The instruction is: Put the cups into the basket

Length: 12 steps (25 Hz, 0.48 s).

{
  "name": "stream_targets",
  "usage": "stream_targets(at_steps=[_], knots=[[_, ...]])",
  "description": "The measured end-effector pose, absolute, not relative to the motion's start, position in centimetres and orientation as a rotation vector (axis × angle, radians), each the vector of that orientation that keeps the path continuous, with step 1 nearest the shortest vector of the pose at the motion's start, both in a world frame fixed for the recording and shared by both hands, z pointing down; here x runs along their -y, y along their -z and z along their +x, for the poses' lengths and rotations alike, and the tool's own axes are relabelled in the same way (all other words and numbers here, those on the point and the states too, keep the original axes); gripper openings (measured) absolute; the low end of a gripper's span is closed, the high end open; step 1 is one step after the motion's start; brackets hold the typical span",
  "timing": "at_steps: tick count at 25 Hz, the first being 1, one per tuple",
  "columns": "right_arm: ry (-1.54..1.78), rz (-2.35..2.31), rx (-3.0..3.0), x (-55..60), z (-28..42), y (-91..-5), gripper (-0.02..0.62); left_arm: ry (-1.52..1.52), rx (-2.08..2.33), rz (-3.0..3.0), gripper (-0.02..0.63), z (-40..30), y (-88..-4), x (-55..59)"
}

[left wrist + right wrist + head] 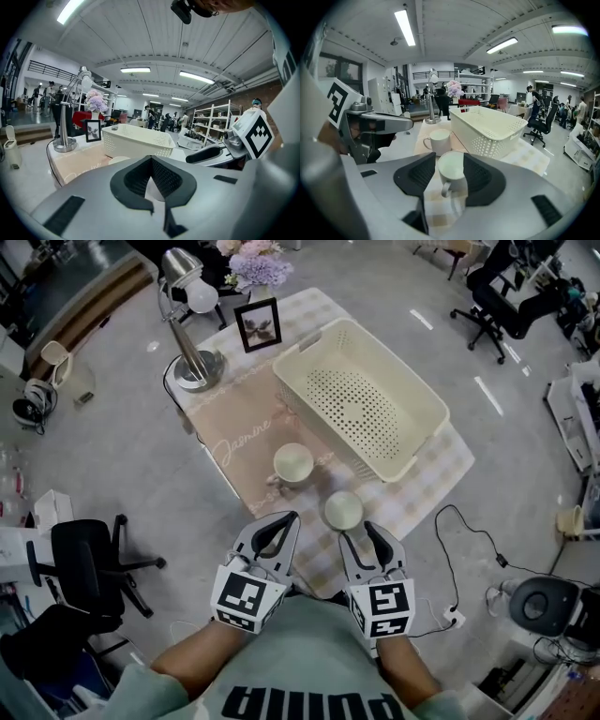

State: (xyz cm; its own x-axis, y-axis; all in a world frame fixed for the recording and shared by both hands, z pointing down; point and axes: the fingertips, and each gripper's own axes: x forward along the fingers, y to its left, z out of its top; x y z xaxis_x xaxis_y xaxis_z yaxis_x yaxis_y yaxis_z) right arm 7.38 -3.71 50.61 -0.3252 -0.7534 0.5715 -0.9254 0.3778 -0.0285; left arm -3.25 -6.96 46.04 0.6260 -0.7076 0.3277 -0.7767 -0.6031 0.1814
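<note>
- Cups: two, both upright on the table (244,427). One cup (293,463) stands to the left, the other cup (343,510) nearer and to the right.
- Basket (398,376): one, far right; both cups stand outside it.
- Right gripper (361,531): jaws apart, with the nearer cup between the tips, not clamped.
- Left gripper (291,518): jaws closed, empty.

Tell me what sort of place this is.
Probably an open-plan office or lab workspace: rolling office chairs stand on the floor, there is open storage shelving, and long ceiling strip lights run overhead.
</note>
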Motion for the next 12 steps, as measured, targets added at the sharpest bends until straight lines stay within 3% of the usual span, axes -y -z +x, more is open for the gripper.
stream_targets(at_steps=[6,12], knots=[[-0.510,1.356,2.179,5.2,7.9,-52.2,0.242,-0.331,1.258,2.508,0.003,-2.7,-46.6,7.7],[-0.549,1.222,2.167,6.4,7.7,-54.4,0.349,-0.358,1.305,2.462,0.003,-2.7,-47.7,8.2]])
